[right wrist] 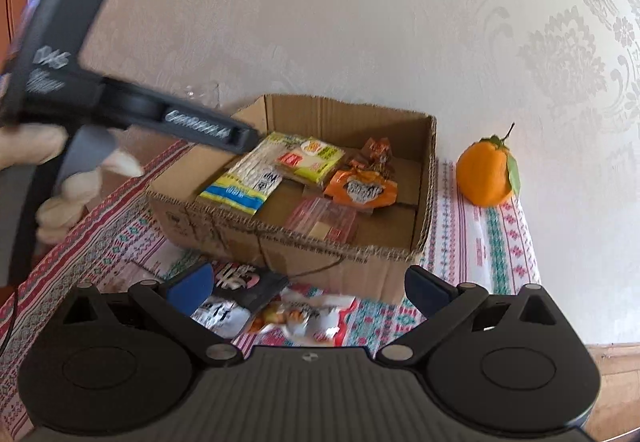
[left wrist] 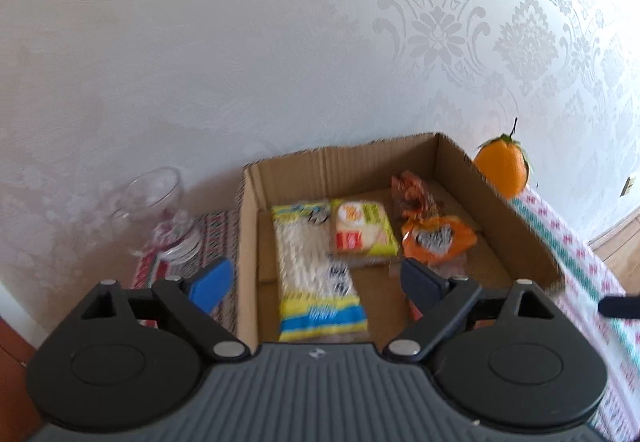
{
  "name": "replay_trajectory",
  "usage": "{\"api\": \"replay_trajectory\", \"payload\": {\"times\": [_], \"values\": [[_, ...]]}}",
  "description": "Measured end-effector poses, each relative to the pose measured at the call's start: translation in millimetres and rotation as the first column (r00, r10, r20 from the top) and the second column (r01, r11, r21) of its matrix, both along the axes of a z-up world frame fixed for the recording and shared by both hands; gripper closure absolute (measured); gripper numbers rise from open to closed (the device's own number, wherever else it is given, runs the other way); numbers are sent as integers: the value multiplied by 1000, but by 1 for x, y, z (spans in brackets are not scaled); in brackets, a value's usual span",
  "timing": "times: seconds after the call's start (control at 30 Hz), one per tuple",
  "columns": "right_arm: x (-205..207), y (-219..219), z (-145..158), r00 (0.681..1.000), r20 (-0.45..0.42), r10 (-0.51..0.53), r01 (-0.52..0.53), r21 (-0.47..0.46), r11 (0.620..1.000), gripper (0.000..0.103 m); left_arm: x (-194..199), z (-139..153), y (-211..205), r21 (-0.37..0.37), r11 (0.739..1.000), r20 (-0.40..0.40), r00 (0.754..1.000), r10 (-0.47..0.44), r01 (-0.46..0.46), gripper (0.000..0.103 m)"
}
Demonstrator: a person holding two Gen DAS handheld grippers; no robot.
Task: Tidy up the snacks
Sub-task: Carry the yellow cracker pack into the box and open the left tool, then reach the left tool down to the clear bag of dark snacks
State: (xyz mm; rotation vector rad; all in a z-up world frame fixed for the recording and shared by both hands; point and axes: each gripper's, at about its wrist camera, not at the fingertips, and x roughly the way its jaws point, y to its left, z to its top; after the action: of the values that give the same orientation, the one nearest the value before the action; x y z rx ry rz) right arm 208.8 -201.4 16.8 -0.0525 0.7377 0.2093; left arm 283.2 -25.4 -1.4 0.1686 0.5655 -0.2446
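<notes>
An open cardboard box [left wrist: 340, 158] [right wrist: 280, 242] on the patterned tablecloth holds several snack packs. Among them are a long yellow-and-blue pack [left wrist: 316, 270] [right wrist: 248, 178], a yellow-green pack [left wrist: 364, 230] and an orange packet [left wrist: 438, 238]. My left gripper [left wrist: 316, 282] hangs open over the near part of the box, its fingers either side of the long pack without touching it. My right gripper [right wrist: 308, 290] is open just above a black packet [right wrist: 236, 294] and a white-and-orange packet [right wrist: 304, 316], both lying on the cloth in front of the box.
An orange fruit [right wrist: 486, 176] with a leaf stands right of the box near the wall. A clear glass bowl [left wrist: 160, 210] stands left of the box. In the right wrist view a gloved hand [right wrist: 72, 178] holds the left gripper [right wrist: 244, 138] over the box's left corner. The table edge drops off at the right.
</notes>
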Motion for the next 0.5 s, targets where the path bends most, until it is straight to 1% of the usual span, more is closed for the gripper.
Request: {"api": "replay_trajectory", "payload": {"times": [0.23, 0.33, 0.5], "values": [[-10, 9, -7, 1000, -27, 2, -2, -5, 1000, 0, -37, -24, 26, -42, 998, -35, 999, 41, -43, 12], [-13, 12, -10, 999, -36, 2, -3, -18, 1000, 0, -47, -33, 34, -55, 997, -58, 997, 54, -58, 12], [-14, 15, -13, 999, -54, 3, -4, -9, 1000, 0, -59, -42, 48, -85, 992, -84, 992, 90, -97, 12]]}}
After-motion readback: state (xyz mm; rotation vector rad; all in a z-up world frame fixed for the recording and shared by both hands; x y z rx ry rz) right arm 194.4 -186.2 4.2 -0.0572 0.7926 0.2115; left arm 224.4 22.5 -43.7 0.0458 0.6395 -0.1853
